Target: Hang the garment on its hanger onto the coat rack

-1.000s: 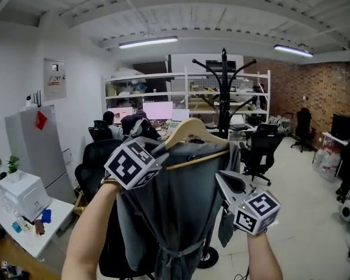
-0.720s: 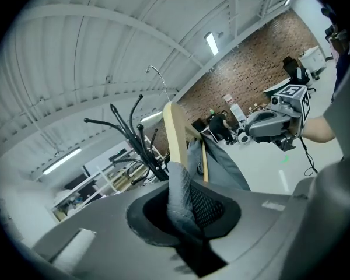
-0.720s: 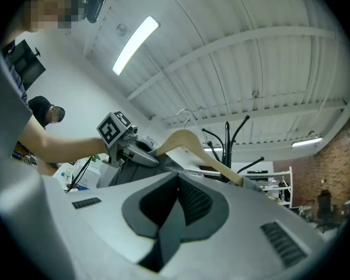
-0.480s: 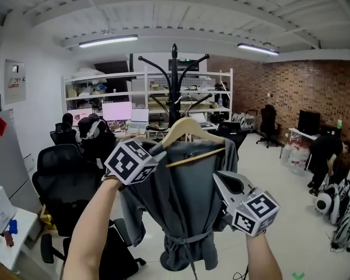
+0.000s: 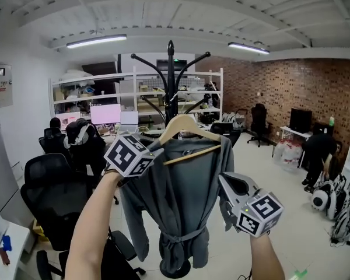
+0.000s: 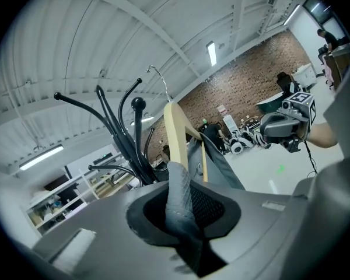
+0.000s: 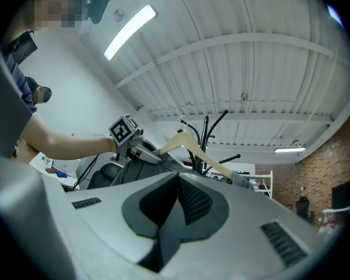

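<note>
Left gripper (image 6: 182, 206) jaws nearly closed, pinching grey garment (image 5: 184, 203) at shoulder, over wooden hanger (image 5: 186, 127). Right gripper (image 7: 170, 212) jaws together, nothing between. Coat rack (image 5: 171, 80) just behind garment. Next: lift hook (image 6: 158, 79) above rack arm, level hanger, lower on, then release.

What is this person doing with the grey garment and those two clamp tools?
A person holds a grey belted garment on a pale wooden hanger up in front of a black coat rack. The left gripper is clamped on the garment's shoulder cloth. The right gripper sits closed at its right edge. The hanger doesn't appear hooked onto the rack yet.
</note>
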`<control>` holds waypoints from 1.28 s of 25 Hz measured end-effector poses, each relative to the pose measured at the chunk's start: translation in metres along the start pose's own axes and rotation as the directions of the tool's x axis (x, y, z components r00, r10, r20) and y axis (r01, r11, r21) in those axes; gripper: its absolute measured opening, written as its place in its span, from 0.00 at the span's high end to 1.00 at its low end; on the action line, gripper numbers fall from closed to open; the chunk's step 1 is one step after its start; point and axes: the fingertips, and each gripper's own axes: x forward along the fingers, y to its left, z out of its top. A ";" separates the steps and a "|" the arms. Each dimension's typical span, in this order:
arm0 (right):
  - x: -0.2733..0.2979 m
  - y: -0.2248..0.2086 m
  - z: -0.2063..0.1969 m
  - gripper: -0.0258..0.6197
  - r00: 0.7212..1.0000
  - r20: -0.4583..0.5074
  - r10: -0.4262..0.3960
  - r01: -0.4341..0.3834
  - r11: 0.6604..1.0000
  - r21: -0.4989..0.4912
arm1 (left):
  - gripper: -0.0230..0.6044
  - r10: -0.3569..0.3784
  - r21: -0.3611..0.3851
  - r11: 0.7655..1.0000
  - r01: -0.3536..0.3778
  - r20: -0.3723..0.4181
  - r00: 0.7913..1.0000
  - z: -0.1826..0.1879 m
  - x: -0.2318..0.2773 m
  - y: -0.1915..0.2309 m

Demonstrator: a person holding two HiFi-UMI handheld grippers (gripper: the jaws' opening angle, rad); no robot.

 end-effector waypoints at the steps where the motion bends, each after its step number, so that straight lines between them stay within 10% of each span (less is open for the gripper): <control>1: 0.005 0.001 -0.002 0.96 1.000 -0.002 -0.013 0.013 1.000 0.000 | 0.86 -0.012 0.004 1.000 0.012 0.001 1.000 -0.004 0.004 0.005; 32: 0.049 0.015 -0.078 0.96 0.965 -0.193 -0.179 0.180 0.984 -0.012 | 0.86 -0.293 -0.206 0.936 0.284 -0.012 0.956 -0.156 0.155 0.006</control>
